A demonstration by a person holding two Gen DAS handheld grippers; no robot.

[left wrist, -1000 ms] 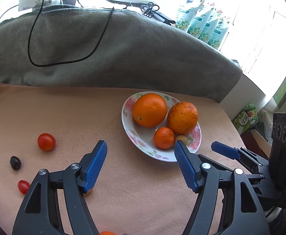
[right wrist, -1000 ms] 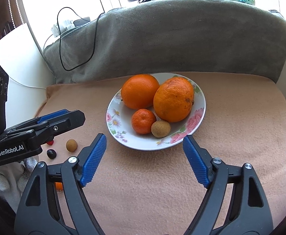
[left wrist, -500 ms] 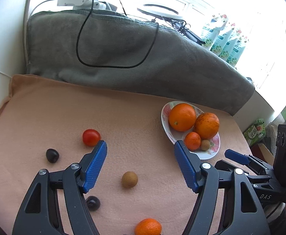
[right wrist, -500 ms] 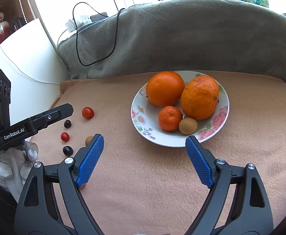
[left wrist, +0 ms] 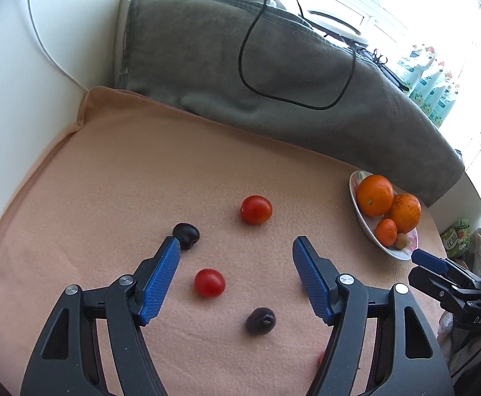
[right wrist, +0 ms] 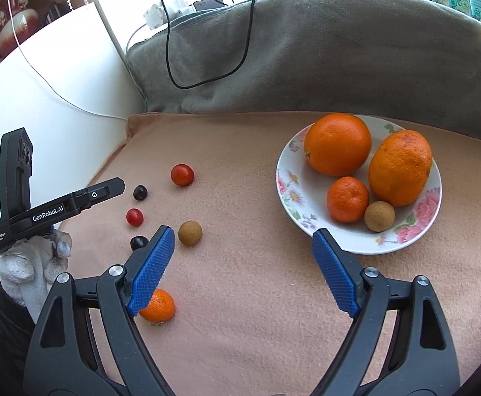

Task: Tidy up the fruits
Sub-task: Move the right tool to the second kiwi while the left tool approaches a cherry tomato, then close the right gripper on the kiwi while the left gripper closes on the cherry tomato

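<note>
Left gripper [left wrist: 235, 252] hangs over the loose small stuff near the worktop's left edge, jaws wide with nothing in them: a small tomato [left wrist: 209, 282] and a dark plum [left wrist: 260, 320] lie between its fingers, a bigger tomato [left wrist: 256, 210] just past them. Right gripper [right wrist: 243, 242] is gaping too, also empty. The plate [right wrist: 288, 194] toward the right edge already has two oranges, a mandarin and a longan. Another longan [right wrist: 190, 233] and mandarin [right wrist: 159, 307] sit on the cloth.
</note>
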